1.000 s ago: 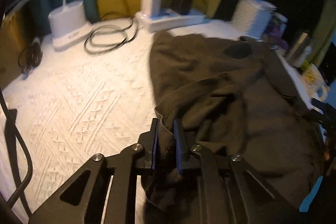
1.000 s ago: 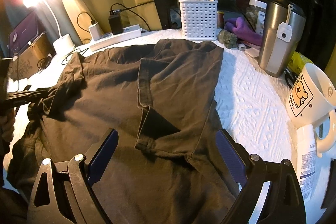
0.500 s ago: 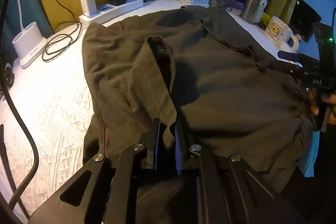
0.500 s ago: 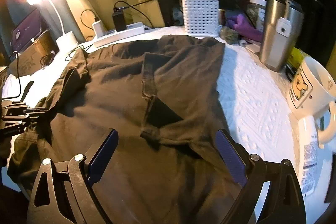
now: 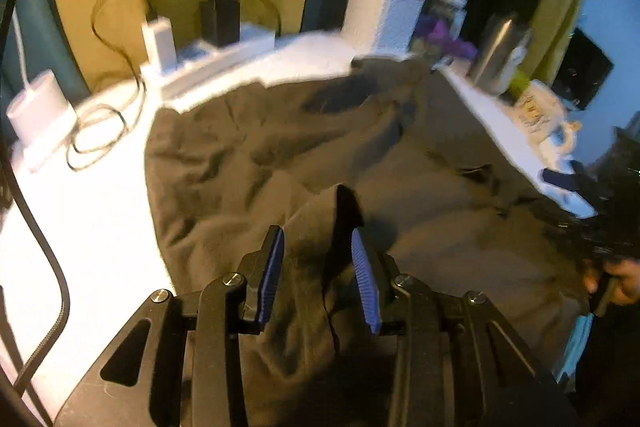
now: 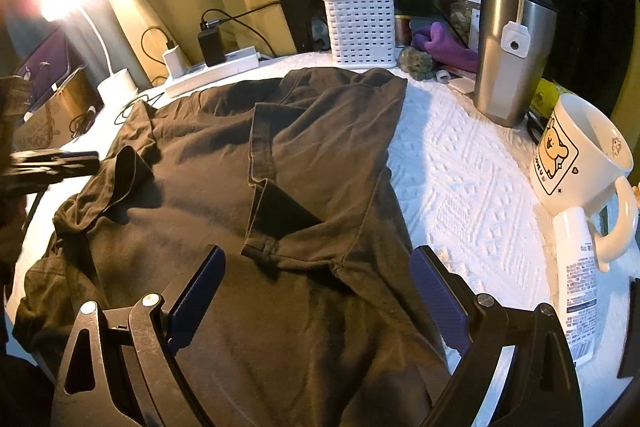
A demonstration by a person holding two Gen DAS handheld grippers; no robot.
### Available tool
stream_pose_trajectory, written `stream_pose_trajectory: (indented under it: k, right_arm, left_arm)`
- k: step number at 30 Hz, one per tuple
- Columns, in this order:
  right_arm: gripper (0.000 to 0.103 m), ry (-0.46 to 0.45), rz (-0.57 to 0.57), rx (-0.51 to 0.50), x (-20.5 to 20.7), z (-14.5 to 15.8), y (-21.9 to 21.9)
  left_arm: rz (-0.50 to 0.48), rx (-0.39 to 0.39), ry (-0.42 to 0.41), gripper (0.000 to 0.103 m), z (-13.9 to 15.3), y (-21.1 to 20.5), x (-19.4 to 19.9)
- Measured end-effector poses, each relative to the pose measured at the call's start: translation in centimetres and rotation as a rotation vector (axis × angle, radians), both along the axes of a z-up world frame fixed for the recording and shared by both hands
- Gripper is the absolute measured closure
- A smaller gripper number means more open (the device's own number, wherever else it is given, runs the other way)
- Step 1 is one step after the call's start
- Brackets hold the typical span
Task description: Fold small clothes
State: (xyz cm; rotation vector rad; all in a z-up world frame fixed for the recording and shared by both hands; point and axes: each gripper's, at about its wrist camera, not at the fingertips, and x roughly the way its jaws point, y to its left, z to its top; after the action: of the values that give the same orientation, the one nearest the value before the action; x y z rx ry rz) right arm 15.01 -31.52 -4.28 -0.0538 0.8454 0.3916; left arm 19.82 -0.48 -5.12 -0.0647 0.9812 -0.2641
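A dark brown t-shirt (image 6: pixel 320 155) lies spread on the white textured cloth, its right sleeve folded in over the body. It fills the middle of the left wrist view (image 5: pixel 360 155). My left gripper (image 5: pixel 318 267) is open, its blue pads either side of the left sleeve, which stands up in a loose peak (image 5: pixel 340 203). In the right wrist view the left gripper (image 6: pixel 60 163) shows at the left beside that sleeve (image 6: pixel 120 175). My right gripper (image 6: pixel 316 291) is wide open and empty over the shirt's lower part.
A white basket (image 6: pixel 360 27), steel tumbler (image 6: pixel 516 55), bear mug (image 6: pixel 576 155) and a lying bottle (image 6: pixel 576 275) stand along the back and right. A power strip with chargers (image 6: pixel 216 67), cables (image 5: pixel 100 131) and a lamp base (image 5: pixel 40 111) sit at the back left.
My left gripper carried the left sleeve in over the shirt body, then opened and let it go. The right gripper stayed open and hardly moved.
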Motion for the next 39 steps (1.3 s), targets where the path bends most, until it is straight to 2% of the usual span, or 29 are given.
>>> stream_pose_trajectory:
  k: [2, 5, 8, 14, 16, 17, 29, 30, 32, 36, 38, 39]
  right_arm:
    - [0.008, -0.002, -0.005, -0.003, -0.1, 0.0, -0.2]
    - [0.008, -0.005, -0.02, -0.007, -0.4, 0.1, -0.7]
    - [0.008, -0.013, -0.037, -0.01, -0.8, 0.3, -1.2]
    - [0.008, -0.044, -0.043, -0.018, -2.4, 1.1, -1.5]
    - [0.008, -0.055, -0.034, -0.022, -3.2, 1.4, -1.2]
    - [0.008, -0.06, -0.031, -0.024, -3.5, 1.5, -1.2]
    - [0.01, -0.108, -0.085, -0.055, -9.1, 2.4, -3.0]
    - [0.012, -0.112, -0.087, -0.059, -9.6, 2.5, -3.1]
    - [0.026, -0.111, -0.09, -0.072, -10.5, 2.6, -3.3]
    - [0.039, -0.1, -0.079, -0.096, -12.5, 2.3, -3.6]
    - [0.053, -0.103, -0.072, -0.1, -13.3, 2.2, -3.6]
    - [0.054, -0.109, -0.071, -0.1, -13.8, 2.1, -3.6]
  left_arm:
    - [-0.018, 0.006, 0.058, 0.069, -1.7, -0.8, 0.8]
    - [-0.043, 0.008, 0.078, 0.069, -2.6, -1.8, 0.4]
    - [-0.044, 0.014, 0.055, 0.069, -1.9, -1.9, -0.5]
    - [0.031, 0.035, -0.049, 0.067, 1.3, -0.2, -3.6]
    - [0.057, 0.031, -0.075, 0.047, 1.9, 0.4, -4.6]
    - [0.07, 0.029, -0.086, 0.044, 2.2, 0.7, -5.2]
    - [0.154, 0.042, -0.133, 0.043, 2.0, 3.5, -12.4]
    - [0.159, 0.044, -0.138, 0.043, 1.9, 3.6, -13.0]
    - [0.165, 0.046, -0.145, 0.043, 1.8, 3.6, -13.8]
    - [0.176, 0.052, -0.153, 0.043, 1.1, 3.8, -15.6]
    - [0.181, 0.055, -0.148, 0.043, 0.6, 4.0, -16.4]
    - [0.184, 0.054, -0.144, 0.043, 0.4, 4.1, -16.9]
